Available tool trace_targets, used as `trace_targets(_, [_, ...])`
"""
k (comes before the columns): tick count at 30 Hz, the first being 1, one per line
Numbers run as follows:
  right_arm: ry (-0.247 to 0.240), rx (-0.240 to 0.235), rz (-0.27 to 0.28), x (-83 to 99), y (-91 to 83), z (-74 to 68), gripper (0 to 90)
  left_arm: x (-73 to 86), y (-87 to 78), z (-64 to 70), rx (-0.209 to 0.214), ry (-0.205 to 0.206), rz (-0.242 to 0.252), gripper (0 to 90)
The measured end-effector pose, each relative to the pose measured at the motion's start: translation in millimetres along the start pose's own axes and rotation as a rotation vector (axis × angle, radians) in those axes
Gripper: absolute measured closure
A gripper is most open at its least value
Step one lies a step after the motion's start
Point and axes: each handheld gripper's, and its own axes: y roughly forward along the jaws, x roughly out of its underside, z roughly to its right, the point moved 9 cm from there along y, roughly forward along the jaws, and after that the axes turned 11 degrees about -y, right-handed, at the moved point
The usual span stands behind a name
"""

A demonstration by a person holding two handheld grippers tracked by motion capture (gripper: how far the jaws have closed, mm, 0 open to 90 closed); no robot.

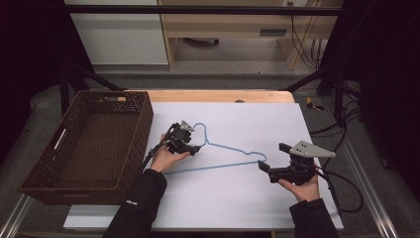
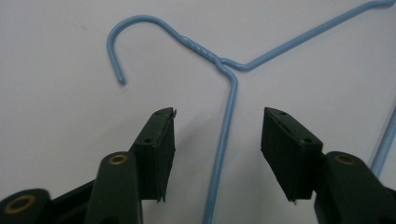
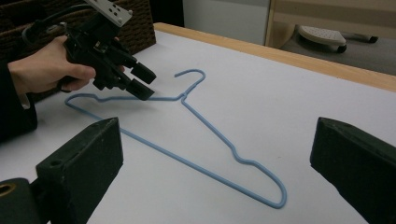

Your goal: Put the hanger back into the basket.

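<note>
A light blue wire hanger (image 1: pixel 228 147) lies flat on a white sheet (image 1: pixel 223 203), hook toward the far side. My left gripper (image 1: pixel 195 148) stands open just above it, beside the neck. In the left gripper view its jaws (image 2: pixel 219 114) straddle one shoulder wire of the hanger (image 2: pixel 232 93) just below the twisted neck, touching nothing. My right gripper (image 1: pixel 272 159) is open at the hanger's right end. In the right gripper view its wide-open jaws (image 3: pixel 217 128) frame the hanger (image 3: pixel 205 122), with the left gripper (image 3: pixel 140 83) beyond.
A dark brown wicker basket (image 1: pixel 136 148) with nothing inside stands at the table's left, close to the left forearm; its wall (image 3: pixel 140 18) shows behind the left hand. The wooden table edge (image 1: pixel 213 95) runs along the far side. Cables trail off to the right.
</note>
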Motion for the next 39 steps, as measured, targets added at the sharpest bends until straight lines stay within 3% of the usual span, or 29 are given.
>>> trace_targets(10, [-0.003,-0.001,-0.003,0.6,0.6,-0.1,3.0,9.0,5.4,-1.2,0.0,0.024,-0.049,63.6])
trace_targets(28, [-0.002,-0.005,-0.006,0.9,2.0,-1.2,3.0,14.1,2.0,2.8,-0.007,0.075,-0.082,85.1])
trace_targets(33, [-0.001,-0.006,-0.013,1.7,3.8,-1.7,3.1,14.0,1.7,4.3,-0.033,0.109,-0.086,86.3])
trace_targets(39, [0.0,-0.013,-0.027,3.5,7.1,-2.9,3.1,15.3,0.0,7.3,-0.031,0.118,-0.094,87.0])
